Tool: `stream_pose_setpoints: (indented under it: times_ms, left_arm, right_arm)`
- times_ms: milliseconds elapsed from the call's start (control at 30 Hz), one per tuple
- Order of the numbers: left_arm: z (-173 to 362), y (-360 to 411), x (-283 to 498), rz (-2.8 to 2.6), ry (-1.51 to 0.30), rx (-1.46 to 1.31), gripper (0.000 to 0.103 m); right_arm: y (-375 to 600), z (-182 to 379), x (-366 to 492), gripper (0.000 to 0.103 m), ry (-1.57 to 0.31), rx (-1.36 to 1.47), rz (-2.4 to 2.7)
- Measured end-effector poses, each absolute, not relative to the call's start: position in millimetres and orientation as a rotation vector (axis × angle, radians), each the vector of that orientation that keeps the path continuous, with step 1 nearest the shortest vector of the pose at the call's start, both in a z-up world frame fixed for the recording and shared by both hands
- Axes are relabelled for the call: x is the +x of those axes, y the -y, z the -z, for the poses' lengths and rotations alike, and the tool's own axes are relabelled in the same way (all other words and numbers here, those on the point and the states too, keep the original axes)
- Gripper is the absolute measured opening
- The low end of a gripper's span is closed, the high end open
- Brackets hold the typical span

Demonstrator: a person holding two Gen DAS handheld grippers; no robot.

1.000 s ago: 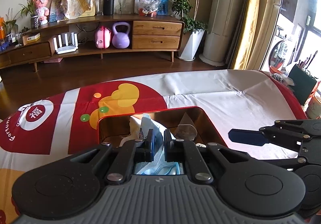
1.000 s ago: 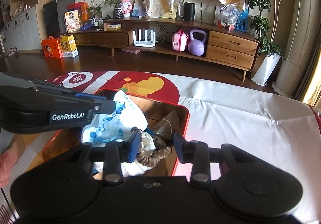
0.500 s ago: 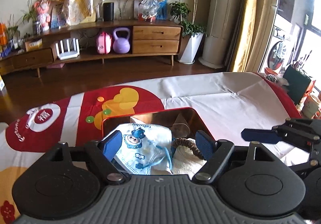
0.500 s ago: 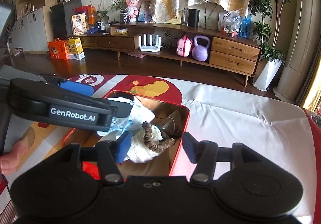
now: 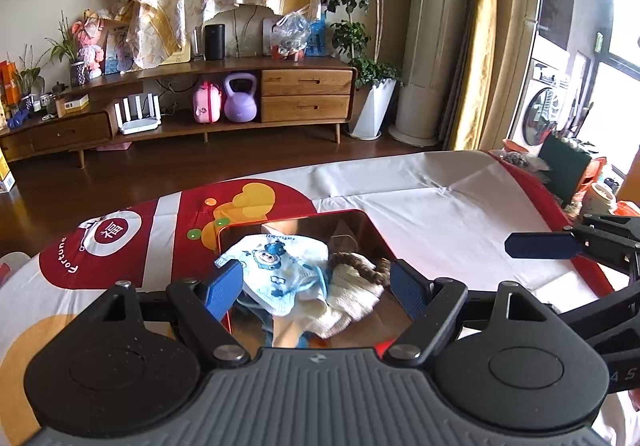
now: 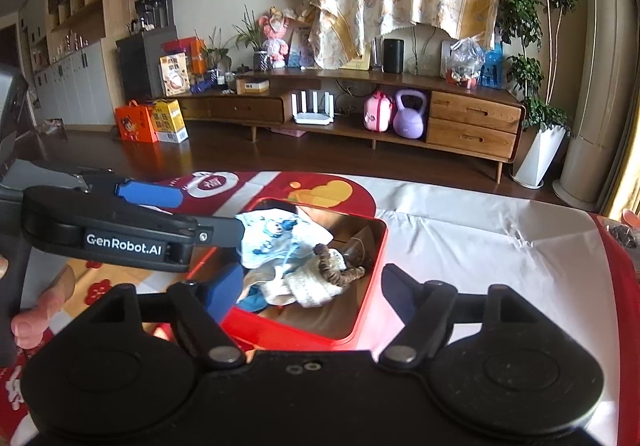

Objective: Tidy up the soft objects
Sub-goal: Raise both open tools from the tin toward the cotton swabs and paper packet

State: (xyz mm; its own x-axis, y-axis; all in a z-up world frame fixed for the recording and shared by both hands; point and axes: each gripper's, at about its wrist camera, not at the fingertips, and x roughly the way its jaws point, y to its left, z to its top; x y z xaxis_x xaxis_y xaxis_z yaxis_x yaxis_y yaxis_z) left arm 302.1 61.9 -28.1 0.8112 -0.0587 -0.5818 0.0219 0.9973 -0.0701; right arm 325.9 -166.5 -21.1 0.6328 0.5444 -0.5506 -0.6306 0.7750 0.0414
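As both tools drew back, the left tool [image 5: 316,292] stood wide and empty, having let go of the mask [image 5: 280,270] it pinched a second earlier; the mask lay in the red tin [image 6: 368,286] on the counter [image 5: 440,214]. Beside it sat the white sock [image 6: 316,284] and brown scrunchie [image 6: 340,272]. Over on the right, the right tool [image 6: 308,292] was opening, nothing between its jaws. Both drops looked done, the soft things boxed.

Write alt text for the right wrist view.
A red tin on a patterned tablecloth holds a cartoon-print face mask, white cloth and brown scrunchie. The right tool hangs over it, opening, empty; the left tool reaches in.
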Motion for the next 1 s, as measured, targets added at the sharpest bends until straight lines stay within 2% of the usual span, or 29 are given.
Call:
stream_pose_setpoints:
  times_ms: [167, 633, 733, 1000]
  left_arm:
    - [17.2, -56.9, 275.6, 0.059, -0.607, -0.066, 0.084]
    - [9.6, -52.5, 212.5, 0.061, -0.602, -0.111, 0.089]
    - [12.2, -53.9, 202.0, 0.060, -0.603, -0.122, 0.096]
    - [24.0, -54.8, 180.2, 0.067, -0.599, -0.142, 0.101]
  right_arm:
    - [174.5, 13.9, 302.8, 0.086, -0.557, -0.153, -0.676]
    - [194.2, 14.6, 250.4, 0.100, -0.540, -0.124, -0.665]
    - [195.4, 18.6, 242.3, 0.101, -0.537, -0.128, -0.659]
    - [191.3, 35.5, 225.0, 0.102, -0.534, -0.172, -0.672]
